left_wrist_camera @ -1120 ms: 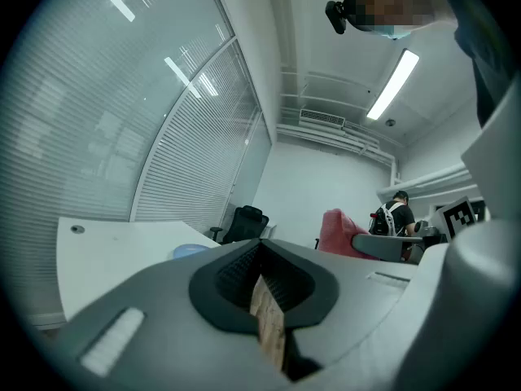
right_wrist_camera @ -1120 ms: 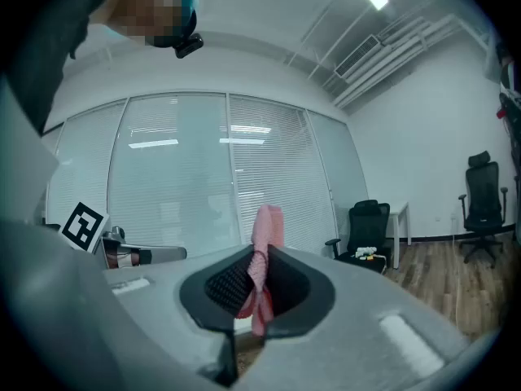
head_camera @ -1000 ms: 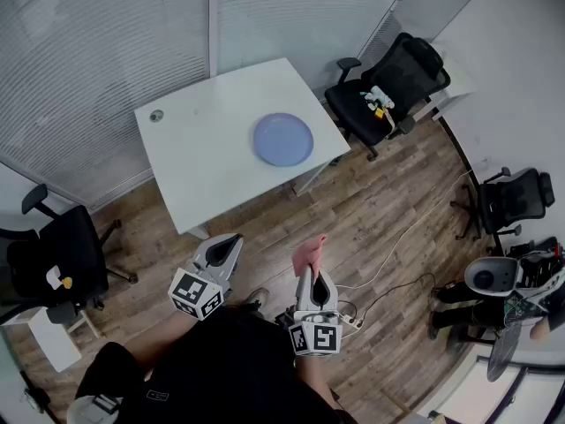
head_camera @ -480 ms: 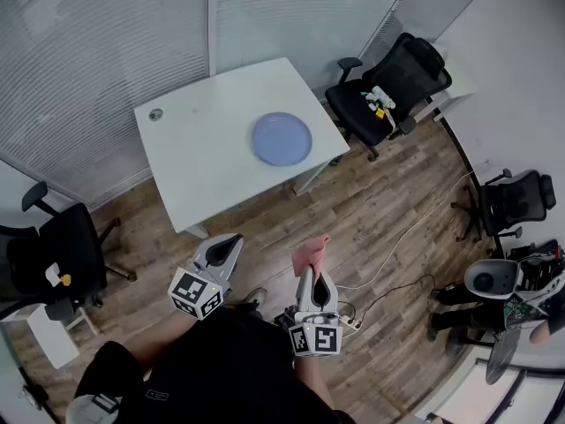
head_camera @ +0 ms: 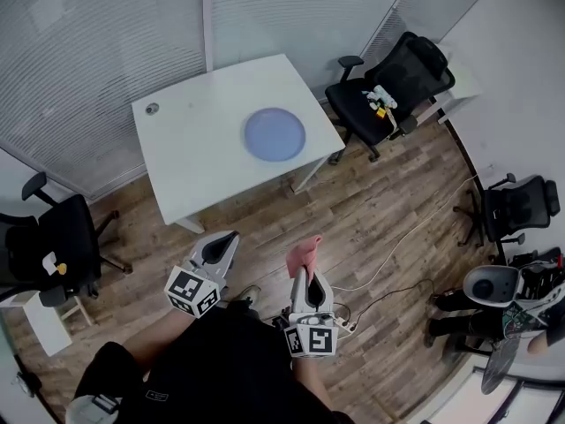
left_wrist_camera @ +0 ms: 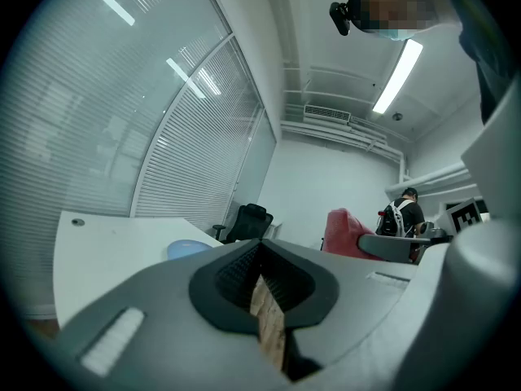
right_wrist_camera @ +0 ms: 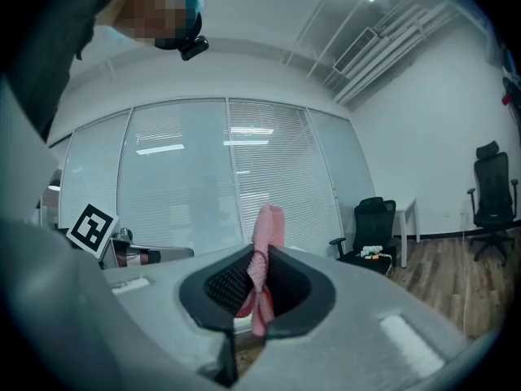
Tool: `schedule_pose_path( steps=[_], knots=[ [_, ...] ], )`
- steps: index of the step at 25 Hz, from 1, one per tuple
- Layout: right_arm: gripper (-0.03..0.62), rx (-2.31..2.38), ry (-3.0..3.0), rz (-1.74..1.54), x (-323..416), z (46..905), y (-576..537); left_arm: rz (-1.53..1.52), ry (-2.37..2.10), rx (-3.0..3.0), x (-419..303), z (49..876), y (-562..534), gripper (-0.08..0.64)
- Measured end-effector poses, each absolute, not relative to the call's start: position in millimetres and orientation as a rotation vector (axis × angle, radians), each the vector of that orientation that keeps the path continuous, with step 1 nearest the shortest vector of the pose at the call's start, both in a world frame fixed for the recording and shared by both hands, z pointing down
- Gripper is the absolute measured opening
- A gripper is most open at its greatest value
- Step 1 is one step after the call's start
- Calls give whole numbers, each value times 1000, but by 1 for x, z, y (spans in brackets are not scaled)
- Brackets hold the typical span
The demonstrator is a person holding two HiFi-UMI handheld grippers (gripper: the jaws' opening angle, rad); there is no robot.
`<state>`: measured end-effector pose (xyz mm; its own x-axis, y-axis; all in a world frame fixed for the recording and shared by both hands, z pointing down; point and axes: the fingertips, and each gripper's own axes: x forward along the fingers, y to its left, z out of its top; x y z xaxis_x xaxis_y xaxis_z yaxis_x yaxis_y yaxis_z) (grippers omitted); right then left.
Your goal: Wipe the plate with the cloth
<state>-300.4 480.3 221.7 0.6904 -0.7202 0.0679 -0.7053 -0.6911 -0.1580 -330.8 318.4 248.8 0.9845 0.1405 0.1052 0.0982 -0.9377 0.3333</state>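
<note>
A round light-blue plate (head_camera: pixel 274 134) lies on the white table (head_camera: pixel 199 153), well ahead of both grippers; in the left gripper view the plate (left_wrist_camera: pixel 186 248) shows just over the jaw housing. My right gripper (head_camera: pixel 303 272) is shut on a pink cloth (head_camera: pixel 305 253), which sticks up from its closed jaws, and the cloth (right_wrist_camera: pixel 264 247) fills the slot in the right gripper view. My left gripper (head_camera: pixel 228 239) is shut with nothing in it. Both are held over the wooden floor, short of the table's near edge.
A black office chair (head_camera: pixel 388 87) with small items on its seat stands right of the table, another (head_camera: pixel 48 254) at the left. A cable (head_camera: pixel 415 228) runs across the wooden floor. More chairs and gear stand at the right wall. A small round fitting (head_camera: pixel 152 109) sits near the table's far corner.
Both grippers have moved slightly forward toward the table together with the person. The cloth stays clamped in the right gripper; the left stays shut.
</note>
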Motion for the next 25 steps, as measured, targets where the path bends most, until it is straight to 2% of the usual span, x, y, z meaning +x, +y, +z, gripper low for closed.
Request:
schedule_pose_path(
  steps=[14,25],
  knots=[
    [26,-2711,1292,-199,-263,235,509,255,46,2815,-316,269,349,0],
    [26,-2758,1292,-234,-184,242,473,275,33,2756,-223,291,303,0]
  ],
)
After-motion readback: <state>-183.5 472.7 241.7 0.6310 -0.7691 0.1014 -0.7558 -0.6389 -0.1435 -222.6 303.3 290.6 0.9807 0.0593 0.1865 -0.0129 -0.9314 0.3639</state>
